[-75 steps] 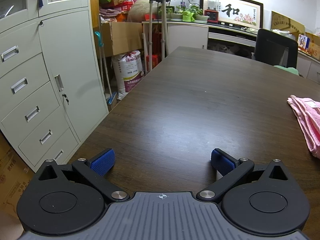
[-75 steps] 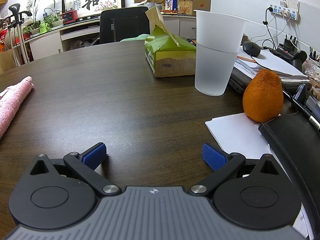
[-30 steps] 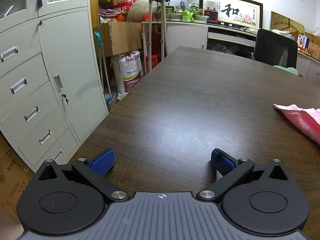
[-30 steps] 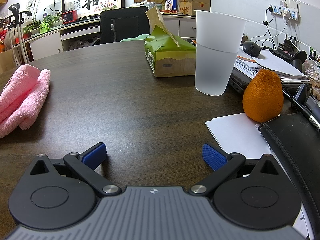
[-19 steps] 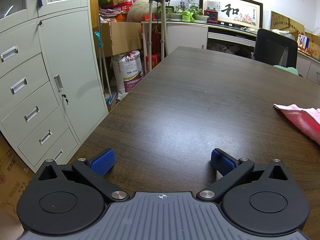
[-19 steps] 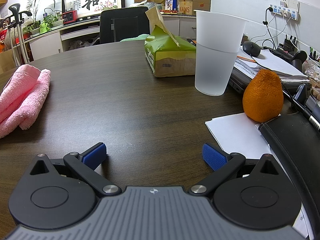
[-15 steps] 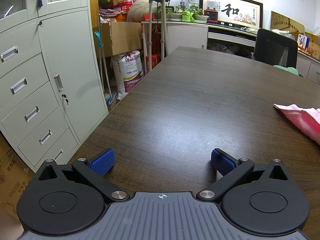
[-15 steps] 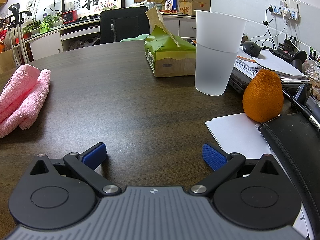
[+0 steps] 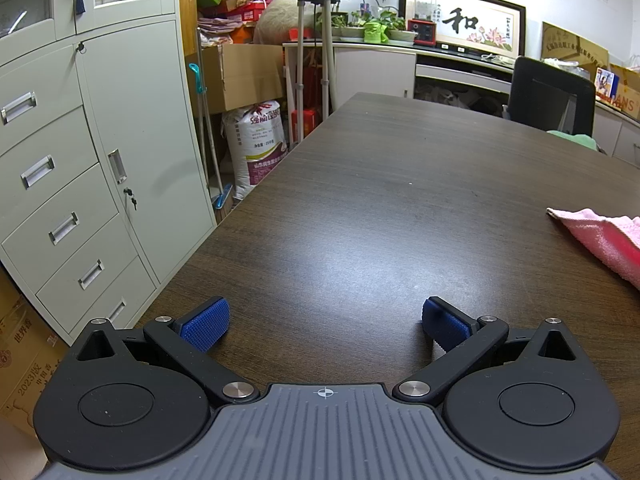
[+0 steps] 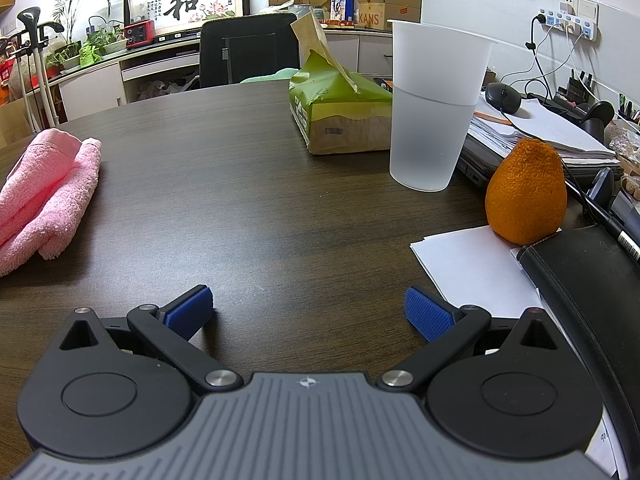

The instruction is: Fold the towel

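Observation:
A pink towel [image 10: 44, 196] lies loosely bunched on the dark wooden table [image 10: 248, 184], at the far left of the right wrist view. Its edge also shows at the far right of the left wrist view [image 9: 604, 236]. My left gripper [image 9: 325, 324] is open and empty, low over the table near its left edge, well left of the towel. My right gripper [image 10: 307, 312] is open and empty, low over the table, to the right of the towel and apart from it.
To the right stand a frosted plastic cup [image 10: 434, 108], a green tissue pack [image 10: 340, 112], an orange [image 10: 526, 192], white paper [image 10: 476, 268] and a black case [image 10: 592, 300]. A grey filing cabinet [image 9: 80, 160] stands left of the table. A black chair [image 9: 552, 96] is at the far end.
The towel shifted on the table between 2.5 s and 1 s ago, lying further into the right wrist view. Since then nothing has moved; both grippers stay still.

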`<state>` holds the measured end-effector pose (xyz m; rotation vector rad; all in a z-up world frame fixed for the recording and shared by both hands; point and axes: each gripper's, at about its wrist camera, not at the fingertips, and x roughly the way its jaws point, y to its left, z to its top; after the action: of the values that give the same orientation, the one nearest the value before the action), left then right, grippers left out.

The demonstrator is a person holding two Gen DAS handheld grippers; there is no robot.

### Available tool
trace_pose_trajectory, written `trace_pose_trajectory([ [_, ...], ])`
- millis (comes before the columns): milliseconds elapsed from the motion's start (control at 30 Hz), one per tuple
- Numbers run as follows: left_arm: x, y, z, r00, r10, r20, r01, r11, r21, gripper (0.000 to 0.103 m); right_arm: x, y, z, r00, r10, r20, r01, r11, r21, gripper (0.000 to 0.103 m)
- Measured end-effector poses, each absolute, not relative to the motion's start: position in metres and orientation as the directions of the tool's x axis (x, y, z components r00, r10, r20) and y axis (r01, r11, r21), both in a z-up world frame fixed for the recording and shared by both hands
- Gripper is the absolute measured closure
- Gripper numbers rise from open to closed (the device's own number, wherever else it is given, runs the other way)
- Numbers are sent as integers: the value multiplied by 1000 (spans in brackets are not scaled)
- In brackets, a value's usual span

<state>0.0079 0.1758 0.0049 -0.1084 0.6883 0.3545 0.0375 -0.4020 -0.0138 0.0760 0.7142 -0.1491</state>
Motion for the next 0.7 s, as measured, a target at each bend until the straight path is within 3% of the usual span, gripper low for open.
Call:
trace_pose_trajectory([
  [700,8,176,5,715,284,-639,-355,935,18,0,35,-404,-12,740,-83,-668,129,991,20,0],
])
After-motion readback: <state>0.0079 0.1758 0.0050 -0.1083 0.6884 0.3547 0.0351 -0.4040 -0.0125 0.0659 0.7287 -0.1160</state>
